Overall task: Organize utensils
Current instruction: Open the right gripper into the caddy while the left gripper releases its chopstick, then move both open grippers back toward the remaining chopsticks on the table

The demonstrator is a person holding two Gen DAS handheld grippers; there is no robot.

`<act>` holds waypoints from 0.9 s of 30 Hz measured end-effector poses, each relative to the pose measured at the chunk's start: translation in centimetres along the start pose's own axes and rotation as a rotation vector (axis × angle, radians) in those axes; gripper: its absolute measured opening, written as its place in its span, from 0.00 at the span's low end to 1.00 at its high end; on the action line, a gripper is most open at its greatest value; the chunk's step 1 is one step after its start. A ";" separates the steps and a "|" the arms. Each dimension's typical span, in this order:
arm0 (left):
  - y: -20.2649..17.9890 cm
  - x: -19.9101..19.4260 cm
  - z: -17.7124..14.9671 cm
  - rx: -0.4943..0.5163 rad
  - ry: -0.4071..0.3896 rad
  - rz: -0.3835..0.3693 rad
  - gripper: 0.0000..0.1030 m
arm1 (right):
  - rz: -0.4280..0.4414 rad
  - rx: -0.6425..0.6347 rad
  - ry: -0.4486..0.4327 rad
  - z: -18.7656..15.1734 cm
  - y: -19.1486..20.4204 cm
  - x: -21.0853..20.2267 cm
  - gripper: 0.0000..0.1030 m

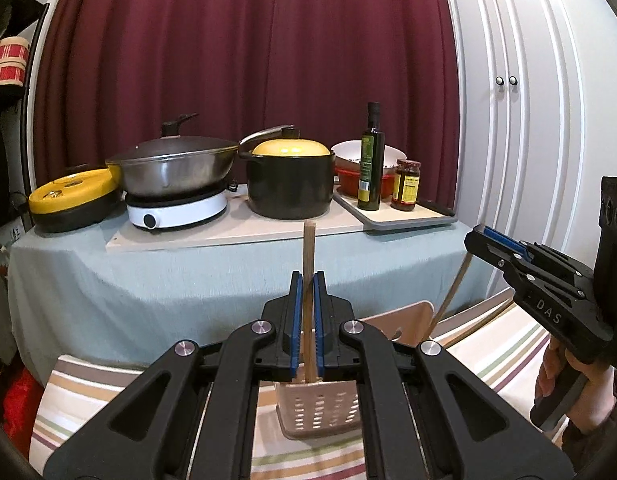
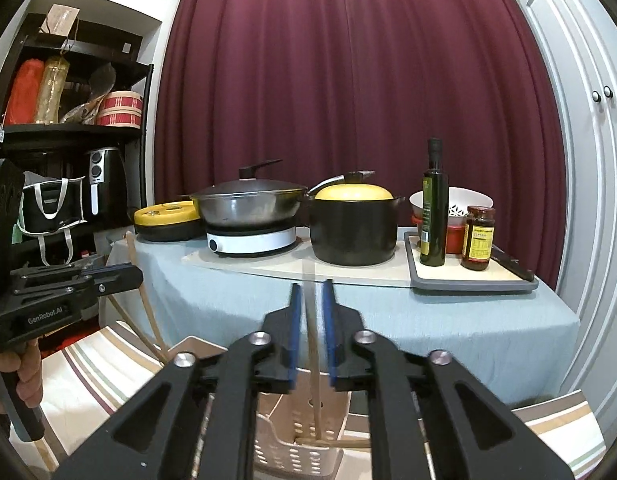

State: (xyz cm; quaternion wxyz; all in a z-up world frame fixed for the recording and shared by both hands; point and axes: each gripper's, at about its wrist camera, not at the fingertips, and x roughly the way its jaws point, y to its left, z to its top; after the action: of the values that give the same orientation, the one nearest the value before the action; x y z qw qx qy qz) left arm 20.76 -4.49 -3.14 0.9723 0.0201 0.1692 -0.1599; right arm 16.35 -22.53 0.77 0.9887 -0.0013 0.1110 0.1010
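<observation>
two grippers, each with one chopstick standing between its blue pads, above one beige slotted basket.

left gripper [image 1: 307, 280] has its jaws nearly together around a wooden chopstick [image 1: 309, 248]; right gripper [image 2: 309, 292] has a narrow gap around a blurred chopstick [image 2: 313, 344], contact unclear. both sticks reach down into the basket [image 1: 322, 408]. behind, on the table [image 1: 148, 276]: two pots, one bottle, one jar.

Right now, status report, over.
Left tongs closed on upright chopstick over basket. Right tongs slightly open around another chopstick. Nothing blocking basket.
</observation>
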 end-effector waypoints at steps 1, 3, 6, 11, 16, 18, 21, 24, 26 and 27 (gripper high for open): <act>-0.1 -0.2 -0.1 0.001 -0.001 0.000 0.06 | -0.005 -0.002 -0.001 0.0 0.1 -0.2 0.23; -0.1 -0.6 -0.1 0.002 -0.003 0.000 0.07 | -0.014 -0.008 -0.006 0.1 0.2 -0.6 0.33; -0.1 -1.4 -0.1 -0.009 -0.009 -0.006 0.11 | -0.021 -0.015 -0.010 0.4 0.5 -1.5 0.37; -0.3 -3.2 0.1 -0.019 -0.035 -0.014 0.27 | -0.025 -0.017 -0.027 0.7 0.8 -3.4 0.42; -0.8 -5.6 -0.3 -0.024 -0.058 -0.011 0.36 | -0.035 -0.012 -0.040 0.6 0.6 -5.8 0.42; -1.0 -6.5 -0.7 -0.024 -0.064 -0.004 0.37 | -0.043 -0.011 -0.043 0.5 0.5 -6.7 0.42; -1.2 -7.8 -1.2 -0.019 -0.071 0.014 0.42 | -0.052 -0.012 -0.039 0.2 0.5 -7.7 0.42; -1.3 -9.0 -1.9 -0.026 -0.074 0.026 0.44 | -0.064 -0.011 -0.027 -0.5 0.7 -8.9 0.42; -1.2 -9.6 -2.5 -0.032 -0.067 0.029 0.45 | -0.070 -0.006 -0.015 -1.1 0.7 -9.6 0.42; -1.2 -9.9 -2.9 -0.034 -0.062 0.034 0.45 | -0.073 -0.004 -0.011 -1.4 0.8 -9.9 0.42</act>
State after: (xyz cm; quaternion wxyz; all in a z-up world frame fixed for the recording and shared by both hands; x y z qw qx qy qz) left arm 10.63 -2.39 -2.59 0.9798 0.0016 0.1416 -0.1411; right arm 6.44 -23.77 1.62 0.9923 -0.0070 0.1055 0.0650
